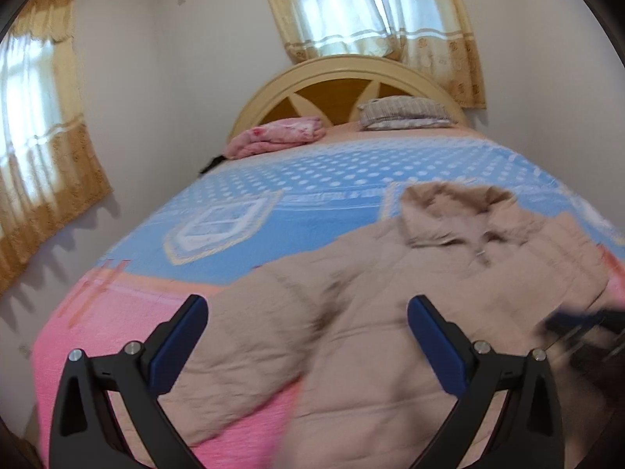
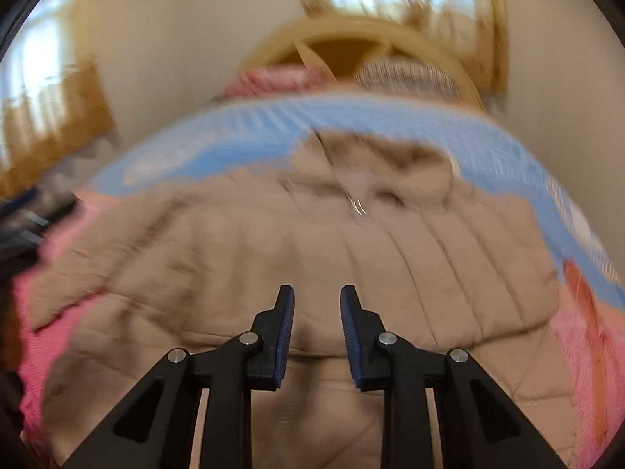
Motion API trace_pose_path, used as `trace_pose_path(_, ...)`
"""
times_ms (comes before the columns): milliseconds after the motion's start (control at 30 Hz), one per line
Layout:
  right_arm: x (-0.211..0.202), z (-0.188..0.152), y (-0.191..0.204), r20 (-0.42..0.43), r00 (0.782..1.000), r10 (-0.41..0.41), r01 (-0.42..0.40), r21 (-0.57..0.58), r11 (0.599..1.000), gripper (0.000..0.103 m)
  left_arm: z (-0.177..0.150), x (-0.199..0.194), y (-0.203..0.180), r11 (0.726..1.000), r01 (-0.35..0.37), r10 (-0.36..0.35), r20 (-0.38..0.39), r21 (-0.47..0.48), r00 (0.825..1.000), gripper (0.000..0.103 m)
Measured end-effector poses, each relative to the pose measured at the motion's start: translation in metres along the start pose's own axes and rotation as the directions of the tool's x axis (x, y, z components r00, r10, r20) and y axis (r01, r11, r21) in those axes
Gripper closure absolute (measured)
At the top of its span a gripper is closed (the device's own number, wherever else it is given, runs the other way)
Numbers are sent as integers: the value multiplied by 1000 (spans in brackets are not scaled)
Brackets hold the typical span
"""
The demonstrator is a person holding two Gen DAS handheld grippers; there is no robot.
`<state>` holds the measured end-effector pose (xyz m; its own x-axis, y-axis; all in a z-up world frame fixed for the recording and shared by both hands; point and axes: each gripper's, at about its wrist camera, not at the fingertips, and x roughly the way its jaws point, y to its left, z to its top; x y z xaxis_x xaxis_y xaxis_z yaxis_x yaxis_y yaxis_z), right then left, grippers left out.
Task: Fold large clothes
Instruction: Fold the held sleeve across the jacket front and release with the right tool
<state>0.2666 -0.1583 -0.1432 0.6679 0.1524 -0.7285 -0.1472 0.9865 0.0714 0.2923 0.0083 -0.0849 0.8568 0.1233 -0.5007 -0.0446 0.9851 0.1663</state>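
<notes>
1. Beige quilted jacket point(image 1: 390, 273), hood toward the headboard point(image 1: 343, 74), spread on the bed point(image 1: 273, 179) over a blue and pink bedspread.
2. Left hand-held gripper point(image 1: 306, 305): jaws wide apart above the jacket, gripping nothing.
3. Right hand-held gripper point(image 2: 317, 293): jaws narrowly parted above the jacket's body, nothing between them.

Jacket point(image 2: 273, 258) is matt quilted beige cloth; bedspread point(image 1: 312, 203) soft woven cloth; headboard point(image 1: 336, 78) smooth painted wood; gripper fingers point(image 2: 359, 336) matt black plastic, blue ribbed pads.
</notes>
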Motion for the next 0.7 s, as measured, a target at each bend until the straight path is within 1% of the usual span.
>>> trace_pose_path(33,14,-4,1,-32,999,16,-16,3,1000,79,3,4,-10,1000,22,-22,-5,2,1000,0)
trace_pose_path(67,21,-7,4,-49,999,20,-20,-3,1000,79,3,8,-20,1000,27,-27,-6,15,1000,0)
trace_pose_path(133,25,-11,10,-50,998,24,-24,-4,1000,79,-3,23,-41,998,12,-11,-18,57,1000,0)
trace_pose_path(167,26,-12,11,-58,998,34,-34,-7,999,79,-9,34,-49,996,-5,7,-31,84,1000,0)
trace_pose_path(200,27,-11,8,-64,997,42,-42,-7,999,79,-16,46,-57,993,-38,44,-48,115,998,0)
trace_pose_path(233,25,-13,6,-65,997,51,-51,-4,999,79,-25,64,-64,984,-88,100,-76,154,992,0)
trace_pose_path(267,25,-13,3,-68,996,62,-62,1,998,79,-33,76,-68,975,-125,142,-85,185,986,0)
trace_pose_path(300,26,-15,-1,-75,995,62,-62,8,998,79,-39,86,-70,966,-146,169,-95,213,981,0)
trace_pose_path(333,29,-14,-5,-85,994,61,-60,16,998,79,-44,97,-70,962,-147,178,-122,228,976,0)
trace_pose_path(367,32,-14,-9,-97,993,71,-68,26,997,79,-45,102,-67,968,-134,168,-150,213,974,0)
trace_pose_path(400,35,-17,-13,-102,992,79,-76,33,997,79,-42,100,-64,972,-131,162,-151,195,975,0)
trace_pose_path(500,41,-25,-13,-100,992,71,-69,29,997,79,-26,79,-63,973,-138,161,-113,184,980,0)
trace_pose_path(533,42,-25,-13,-96,993,75,-72,36,997,79,-20,71,-66,977,-131,149,-99,168,984,0)
trace_pose_path(600,39,-21,-17,-94,991,92,-87,57,995,79,-6,52,-66,988,-91,99,-60,125,993,0)
trace_pose_path(633,30,-19,-23,-79,991,108,-100,90,991,79,0,46,-69,990,-75,81,-47,119,996,0)
trace_pose_path(700,12,-13,-36,-35,994,104,-99,120,988,79,9,42,-78,994,-28,33,-45,107,998,0)
